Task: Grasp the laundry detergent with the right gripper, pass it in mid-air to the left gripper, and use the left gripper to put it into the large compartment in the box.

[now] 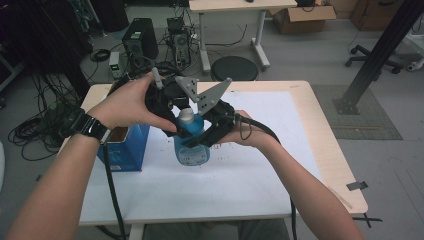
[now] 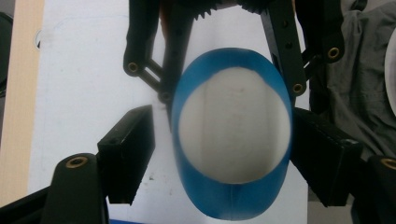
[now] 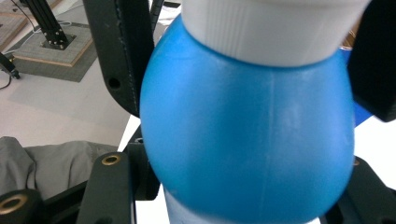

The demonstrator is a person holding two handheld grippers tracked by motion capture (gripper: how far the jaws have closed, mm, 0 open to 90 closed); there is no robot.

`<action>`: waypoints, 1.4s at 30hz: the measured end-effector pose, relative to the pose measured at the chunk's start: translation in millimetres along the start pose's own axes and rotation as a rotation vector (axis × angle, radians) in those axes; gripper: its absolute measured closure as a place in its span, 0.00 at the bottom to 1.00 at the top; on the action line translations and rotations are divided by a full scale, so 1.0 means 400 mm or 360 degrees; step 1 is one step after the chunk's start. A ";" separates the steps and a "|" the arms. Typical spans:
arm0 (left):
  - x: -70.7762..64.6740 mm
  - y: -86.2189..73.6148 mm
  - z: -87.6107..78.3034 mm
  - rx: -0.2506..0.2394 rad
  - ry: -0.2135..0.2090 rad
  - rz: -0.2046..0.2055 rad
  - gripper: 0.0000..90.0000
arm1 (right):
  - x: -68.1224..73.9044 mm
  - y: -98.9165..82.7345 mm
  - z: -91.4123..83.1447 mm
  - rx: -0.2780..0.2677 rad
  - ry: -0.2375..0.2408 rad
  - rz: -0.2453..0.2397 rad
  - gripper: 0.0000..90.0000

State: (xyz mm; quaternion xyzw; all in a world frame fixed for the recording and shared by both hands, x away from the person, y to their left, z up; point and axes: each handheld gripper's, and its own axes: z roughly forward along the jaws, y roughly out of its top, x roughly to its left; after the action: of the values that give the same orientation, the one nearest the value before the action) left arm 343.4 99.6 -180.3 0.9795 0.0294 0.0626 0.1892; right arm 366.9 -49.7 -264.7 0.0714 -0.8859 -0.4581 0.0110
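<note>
Closing unevenly round the white cap [image 2: 233,123], the left gripper [image 1: 159,102] could skew the blue bottle [image 1: 192,142], held above table centre [image 1: 300,165] by the right gripper [image 1: 212,131]'s clamped jaws, since only its three o'clock pad touches.

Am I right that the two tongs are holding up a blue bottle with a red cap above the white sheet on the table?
Not quite: the cap is white, not red, as the left gripper view shows. The rest holds: both tongs are around the blue bottle, raised above the white sheet on the table.
</note>
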 end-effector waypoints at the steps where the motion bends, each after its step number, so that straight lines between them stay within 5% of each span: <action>1: 0.000 0.000 0.000 0.0000 0.0000 0.0000 0.31 | 0.000 0.000 0.000 0.0000 0.0000 0.0000 0.48; 17: 0.000 0.005 0.006 0.0008 -0.0030 -0.0011 0.41 | -0.001 -0.003 0.001 0.0014 -0.0022 -0.0003 0.48; 42: 0.013 0.014 -0.006 0.0039 -0.0042 -0.0118 0.42 | -0.013 -0.007 -0.005 -0.0044 0.0005 0.0032 0.46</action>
State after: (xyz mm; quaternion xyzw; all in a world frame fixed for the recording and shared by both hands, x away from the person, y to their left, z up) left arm 348.3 95.5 -175.5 0.9807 0.0639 0.0422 0.1798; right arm 372.5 -52.1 -265.5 0.0630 -0.8802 -0.4701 0.0180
